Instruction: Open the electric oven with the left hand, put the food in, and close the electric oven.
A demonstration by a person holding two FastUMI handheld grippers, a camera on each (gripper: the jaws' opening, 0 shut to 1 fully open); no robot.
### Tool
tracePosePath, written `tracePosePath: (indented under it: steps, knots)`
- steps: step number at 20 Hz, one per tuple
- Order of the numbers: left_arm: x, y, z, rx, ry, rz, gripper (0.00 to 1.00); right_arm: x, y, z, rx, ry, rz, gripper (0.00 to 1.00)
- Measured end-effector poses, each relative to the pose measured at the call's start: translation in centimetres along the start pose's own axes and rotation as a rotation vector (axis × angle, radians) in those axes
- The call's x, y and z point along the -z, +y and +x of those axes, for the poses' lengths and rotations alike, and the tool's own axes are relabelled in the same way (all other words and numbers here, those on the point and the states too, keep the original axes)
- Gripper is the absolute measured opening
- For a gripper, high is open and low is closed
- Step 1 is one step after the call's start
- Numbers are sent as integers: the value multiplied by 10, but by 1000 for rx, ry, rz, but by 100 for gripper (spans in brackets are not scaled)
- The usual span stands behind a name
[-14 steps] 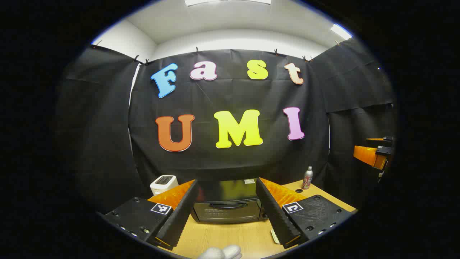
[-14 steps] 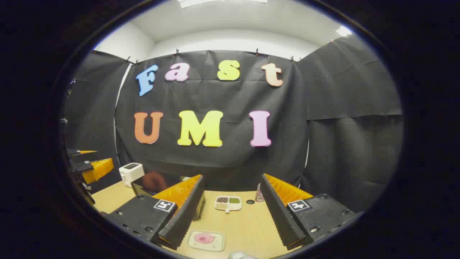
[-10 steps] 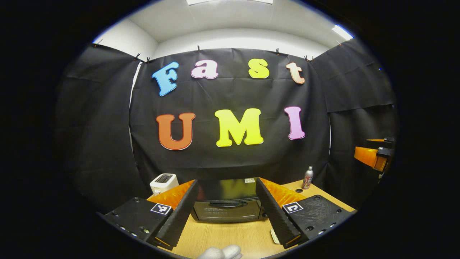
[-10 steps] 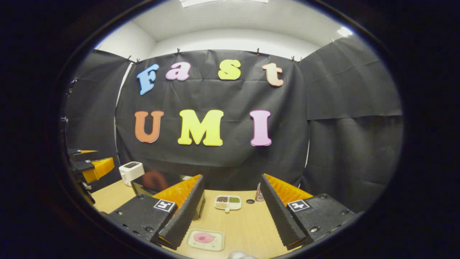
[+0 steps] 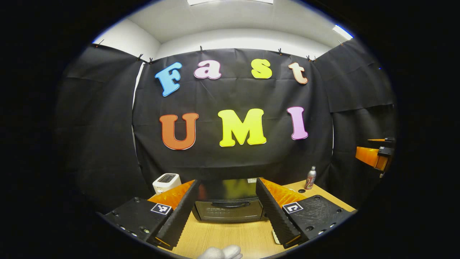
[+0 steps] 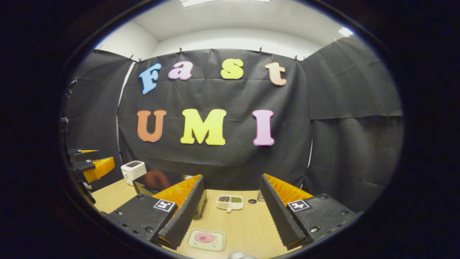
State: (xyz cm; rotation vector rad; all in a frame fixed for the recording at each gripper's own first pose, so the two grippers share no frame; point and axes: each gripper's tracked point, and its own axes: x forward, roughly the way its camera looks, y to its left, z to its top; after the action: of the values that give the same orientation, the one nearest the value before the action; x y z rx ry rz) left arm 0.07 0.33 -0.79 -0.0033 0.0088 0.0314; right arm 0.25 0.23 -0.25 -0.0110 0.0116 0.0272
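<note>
The black electric oven (image 5: 227,205) stands on the wooden table (image 5: 230,235) with its door closed and its handle (image 5: 229,204) across the front. My left gripper (image 5: 225,212) hangs open well in front of it, the oven framed between the fingers. In the right gripper view the oven (image 6: 151,182) sits at the left, partly behind a finger. A square plate with pink food (image 6: 206,239) lies near the table's front. My right gripper (image 6: 230,212) is open above and behind that plate, holding nothing. The left gripper (image 6: 91,165) shows at the far left, the right gripper (image 5: 373,153) at the far right.
A white toaster (image 5: 165,182) stands left of the oven. A can (image 5: 309,178) sits at the back right by a round hole in the table (image 5: 299,190). A divided white dish of seasonings (image 6: 229,202) lies mid-table. Something white (image 5: 221,252) shows at the bottom edge.
Both views have slid slightly, as both grippers drifted a little; the oven stays closed and the plate has not moved.
</note>
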Motion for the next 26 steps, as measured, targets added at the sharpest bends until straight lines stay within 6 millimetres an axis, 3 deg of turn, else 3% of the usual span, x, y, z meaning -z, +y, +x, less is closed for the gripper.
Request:
tracePosePath:
  steps: [4,7,14,18,23,25,26]
  knots:
    - [19,-5,17,13,20,-9,96,1,-4,-2,4,9,-5,96]
    - [42,-13,41,26,37,-1,96,-3,-5,-5,3,4,0,96]
    - [111,-22,122,55,100,26,97,-4,-22,-15,55,36,-12,96]
    - [147,-23,159,62,167,20,97,2,-30,-21,100,68,-32,97]
    - [185,-16,182,47,241,25,97,16,-32,-23,126,115,-41,96]
    - [183,-17,186,55,226,13,97,17,-30,-24,125,121,-46,97]
    - [184,-17,183,54,231,8,89,17,-29,-22,124,121,-47,96]
